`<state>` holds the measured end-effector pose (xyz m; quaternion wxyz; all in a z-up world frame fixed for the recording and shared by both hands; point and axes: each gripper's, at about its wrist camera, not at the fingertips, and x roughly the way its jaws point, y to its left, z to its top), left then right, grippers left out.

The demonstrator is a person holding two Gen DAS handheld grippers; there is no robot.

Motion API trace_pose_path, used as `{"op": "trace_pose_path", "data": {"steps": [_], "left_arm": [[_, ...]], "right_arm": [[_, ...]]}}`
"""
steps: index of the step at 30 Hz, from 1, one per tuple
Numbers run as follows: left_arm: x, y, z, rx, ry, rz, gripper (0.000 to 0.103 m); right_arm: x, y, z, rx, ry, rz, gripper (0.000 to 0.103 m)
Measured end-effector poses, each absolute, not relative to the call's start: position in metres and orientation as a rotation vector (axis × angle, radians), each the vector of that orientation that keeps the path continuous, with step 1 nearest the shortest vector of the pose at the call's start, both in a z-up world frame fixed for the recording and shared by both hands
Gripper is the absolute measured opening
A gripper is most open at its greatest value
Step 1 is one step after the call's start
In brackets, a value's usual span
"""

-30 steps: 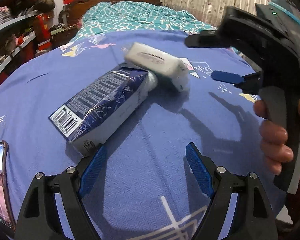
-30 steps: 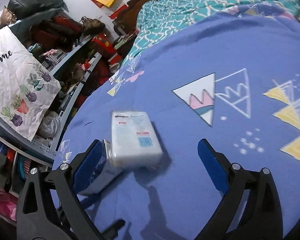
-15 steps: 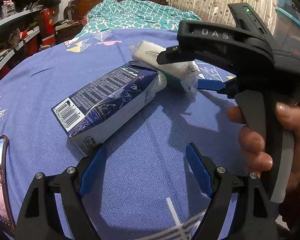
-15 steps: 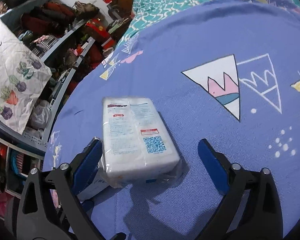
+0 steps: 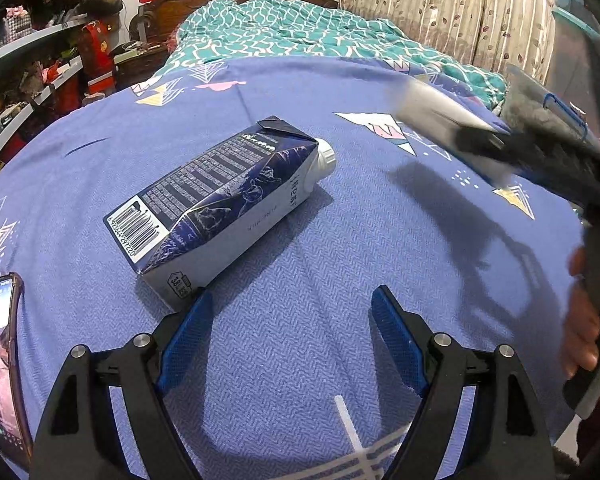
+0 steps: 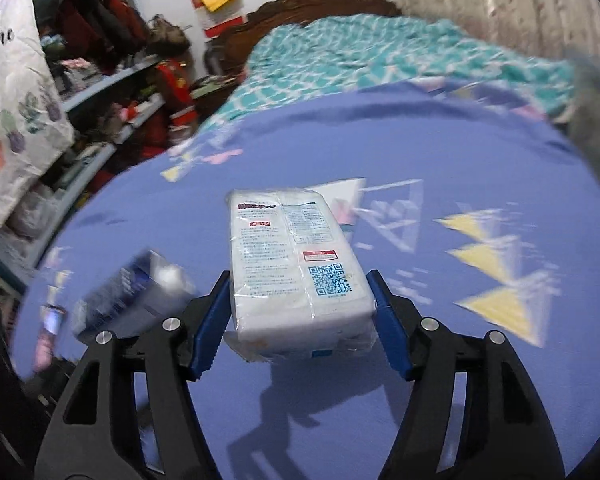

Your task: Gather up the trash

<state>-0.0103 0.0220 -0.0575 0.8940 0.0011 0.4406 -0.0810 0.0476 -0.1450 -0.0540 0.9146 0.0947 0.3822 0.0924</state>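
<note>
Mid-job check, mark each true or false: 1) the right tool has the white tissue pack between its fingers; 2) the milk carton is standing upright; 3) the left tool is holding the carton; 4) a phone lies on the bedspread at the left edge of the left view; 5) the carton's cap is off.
1) True. The right tool has just closed on the tissue pack, lifted clear of the bedspread.
2) False. The milk carton lies on its side.
3) False. The left tool is open, with the carton just beyond its left finger.
4) True. The phone lies there.
5) False. The white cap is on.
</note>
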Motion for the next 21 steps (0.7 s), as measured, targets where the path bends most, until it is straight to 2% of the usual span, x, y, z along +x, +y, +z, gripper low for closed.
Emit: {"op": "trace_pose_path", "data": {"steps": [6, 7, 9, 11, 21], "left_arm": [[-0.011, 0.018, -0.059, 0.025, 0.917, -0.147, 0.078], [-0.011, 0.018, -0.059, 0.029, 0.918, -0.144, 0.078], [-0.012, 0.017, -0.059, 0.039, 0.919, -0.137, 0.078], [-0.012, 0.016, -0.059, 0.047, 0.92, -0.13, 0.078], [-0.012, 0.015, -0.06, 0.066, 0.92, -0.106, 0.078]], "right_arm": [[0.012, -0.193, -0.061, 0.163, 0.773, 0.045, 0.072], [0.009, -0.199, -0.063, 0.169, 0.773, 0.037, 0.074], [0.003, -0.209, -0.067, 0.197, 0.769, 0.046, 0.089], [-0.003, -0.215, -0.069, 0.235, 0.744, 0.062, 0.093], [-0.022, -0.225, -0.074, 0.376, 0.651, 0.12, 0.096]]}}
